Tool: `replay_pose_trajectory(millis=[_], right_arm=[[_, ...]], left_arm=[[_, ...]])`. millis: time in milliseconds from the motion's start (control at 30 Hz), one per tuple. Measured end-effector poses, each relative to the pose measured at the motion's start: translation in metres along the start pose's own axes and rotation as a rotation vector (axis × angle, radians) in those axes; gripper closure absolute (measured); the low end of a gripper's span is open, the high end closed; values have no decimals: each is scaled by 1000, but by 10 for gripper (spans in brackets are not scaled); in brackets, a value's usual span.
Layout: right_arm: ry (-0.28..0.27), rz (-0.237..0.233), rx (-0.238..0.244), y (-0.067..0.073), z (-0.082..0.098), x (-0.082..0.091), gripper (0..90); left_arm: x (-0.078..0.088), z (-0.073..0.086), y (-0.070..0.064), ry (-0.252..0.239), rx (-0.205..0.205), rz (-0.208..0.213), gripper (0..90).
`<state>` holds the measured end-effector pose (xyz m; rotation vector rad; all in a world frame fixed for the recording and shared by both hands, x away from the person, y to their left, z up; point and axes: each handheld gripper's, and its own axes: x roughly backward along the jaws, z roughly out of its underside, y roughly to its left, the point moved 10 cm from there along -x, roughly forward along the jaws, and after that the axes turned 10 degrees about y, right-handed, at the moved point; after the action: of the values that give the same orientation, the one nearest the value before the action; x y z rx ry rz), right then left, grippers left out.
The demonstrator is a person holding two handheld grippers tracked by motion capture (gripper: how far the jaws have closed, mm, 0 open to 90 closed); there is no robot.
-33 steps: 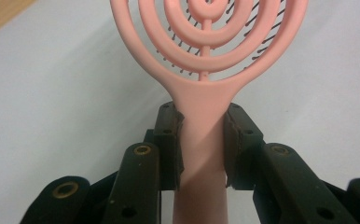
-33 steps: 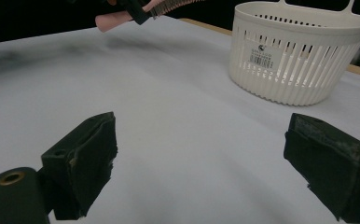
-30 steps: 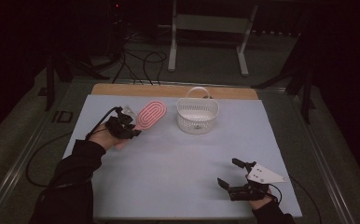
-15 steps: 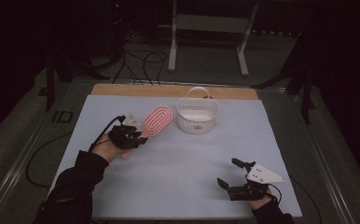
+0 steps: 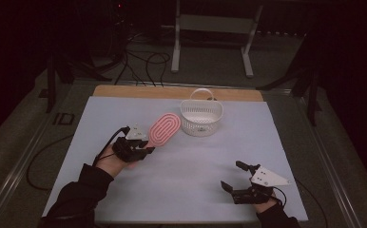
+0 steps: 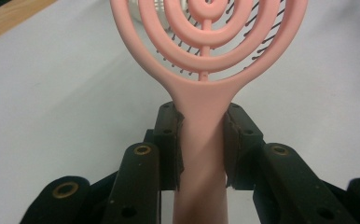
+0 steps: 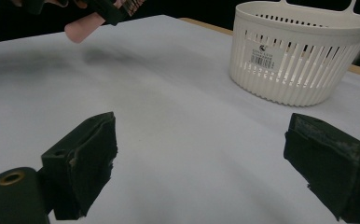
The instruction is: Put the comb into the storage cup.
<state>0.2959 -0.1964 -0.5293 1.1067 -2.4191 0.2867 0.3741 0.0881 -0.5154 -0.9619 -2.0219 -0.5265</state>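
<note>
A pink hairbrush (image 5: pixel 164 130) with a looped oval head is held off the white table cover, its head pointing toward the white slatted basket (image 5: pixel 201 118). My left gripper (image 5: pixel 146 145) is shut on the brush's handle (image 6: pixel 201 154); both pads press its sides just below the head. Dark bristles show behind the pink rings (image 6: pixel 209 35). My right gripper (image 5: pixel 232 175) rests near the front right of the table, open, with nothing between its pads (image 7: pixel 82 161). From the right gripper view the basket (image 7: pixel 299 53) stands ahead to the right and the brush's handle end (image 7: pixel 81 31) shows at the upper left.
The basket has a loop handle and a barcode label. A wooden strip (image 5: pixel 177 92) runs along the table's far edge. Cables and a metal stand (image 5: pixel 212 33) lie on the floor beyond. Bare table cover (image 5: pixel 196 161) stretches between the two grippers.
My left gripper has carried the hairbrush nearer to me and to the right, away from the back left of the table. The right gripper has stayed where it was.
</note>
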Motion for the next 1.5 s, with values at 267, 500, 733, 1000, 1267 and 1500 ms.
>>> replay_pose_trajectory(millis=[267, 500, 733, 1000, 1267, 1500], right_arm=[[-2, 2, -1, -1, 0, 0, 92], [-2, 1, -2, -1, -1, -1, 92], [0, 1, 1, -1, 0, -1, 93], [4, 2, 2, 0, 0, -2, 92], [3, 3, 2, -1, 0, -1, 93], [3, 1, 0, -1, 0, -2, 93]], left_arm=[[4, 5, -18, -36, 6, -11, 710], [7, 9, -33, -75, 15, -22, 710], [9, 16, -46, -120, 38, -28, 710], [6, 24, -61, -130, 20, -52, 710], [6, 34, -69, -166, 34, -54, 709], [4, 42, -69, -215, 57, -31, 709]])
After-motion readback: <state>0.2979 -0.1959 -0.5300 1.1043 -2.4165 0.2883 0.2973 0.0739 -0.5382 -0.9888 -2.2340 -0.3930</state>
